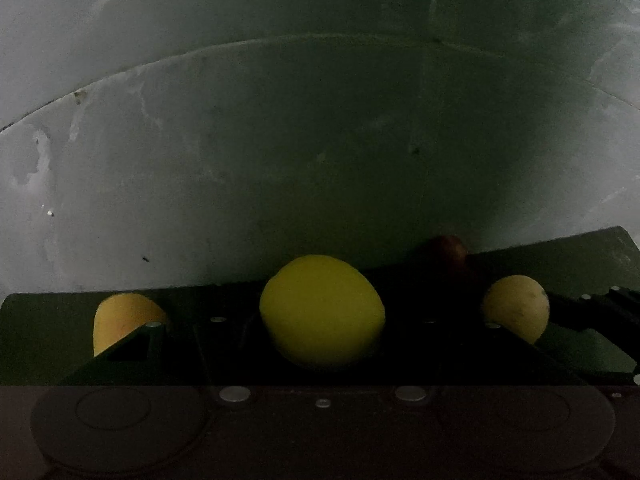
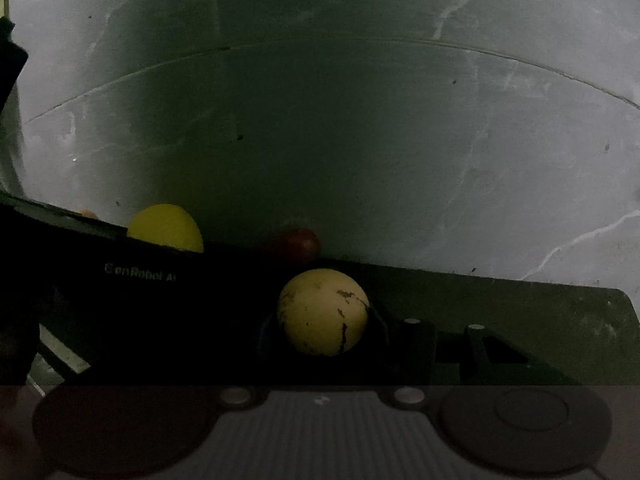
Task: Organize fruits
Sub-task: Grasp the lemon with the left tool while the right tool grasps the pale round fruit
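Observation:
A large yellow lemon [image 1: 322, 312] sits between the fingers of my left gripper [image 1: 324, 336], which is shut on it; the dim light hides the pads. In the right wrist view the same lemon [image 2: 166, 226] shows above the left gripper's dark body [image 2: 140, 276]. My right gripper [image 2: 322, 336] is shut on a pale yellow fruit with brown marks [image 2: 322, 312], and its right finger [image 2: 420, 344] is close against the fruit. That pale fruit [image 1: 516, 306] lies to the right in the left wrist view. A dark red fruit [image 2: 298, 244] and an orange fruit [image 1: 120, 320] lie farther out.
A dark green flat board [image 1: 560, 264] lies under and behind the fruits, with its corner at the right [image 2: 580, 312]. Beyond it spreads a grey marbled surface with thin seams [image 1: 280, 140]. The scene is very dim.

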Motion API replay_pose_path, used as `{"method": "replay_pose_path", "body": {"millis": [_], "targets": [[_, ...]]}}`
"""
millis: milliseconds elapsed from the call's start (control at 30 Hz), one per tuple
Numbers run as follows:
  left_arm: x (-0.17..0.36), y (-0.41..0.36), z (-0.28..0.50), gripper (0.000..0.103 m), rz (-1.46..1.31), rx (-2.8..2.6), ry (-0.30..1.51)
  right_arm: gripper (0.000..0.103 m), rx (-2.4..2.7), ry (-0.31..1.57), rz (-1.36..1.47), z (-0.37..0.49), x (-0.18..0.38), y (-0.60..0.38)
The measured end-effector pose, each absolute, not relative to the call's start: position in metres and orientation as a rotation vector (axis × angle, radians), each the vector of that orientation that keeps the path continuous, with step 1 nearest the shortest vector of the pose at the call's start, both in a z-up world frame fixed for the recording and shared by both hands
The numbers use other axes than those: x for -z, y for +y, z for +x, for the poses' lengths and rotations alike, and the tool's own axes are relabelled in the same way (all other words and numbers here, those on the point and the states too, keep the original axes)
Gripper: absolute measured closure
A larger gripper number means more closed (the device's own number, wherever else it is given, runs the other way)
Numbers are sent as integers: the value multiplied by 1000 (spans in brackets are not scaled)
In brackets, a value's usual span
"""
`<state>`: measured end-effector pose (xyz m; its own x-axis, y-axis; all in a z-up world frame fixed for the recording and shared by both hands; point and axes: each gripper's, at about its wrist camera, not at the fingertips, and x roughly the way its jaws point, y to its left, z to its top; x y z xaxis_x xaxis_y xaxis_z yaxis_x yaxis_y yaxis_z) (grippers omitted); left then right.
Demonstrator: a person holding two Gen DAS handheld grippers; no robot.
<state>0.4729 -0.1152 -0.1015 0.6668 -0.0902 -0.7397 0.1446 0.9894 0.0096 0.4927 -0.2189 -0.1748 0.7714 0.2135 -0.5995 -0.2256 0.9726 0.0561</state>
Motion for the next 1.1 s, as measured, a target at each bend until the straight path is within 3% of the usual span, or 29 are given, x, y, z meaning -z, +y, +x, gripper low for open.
{"method": "replay_pose_path", "body": {"millis": [1100], "targets": [[79,-94,407,40,55,255,804,50,-180,593,44,420,151,-195]]}}
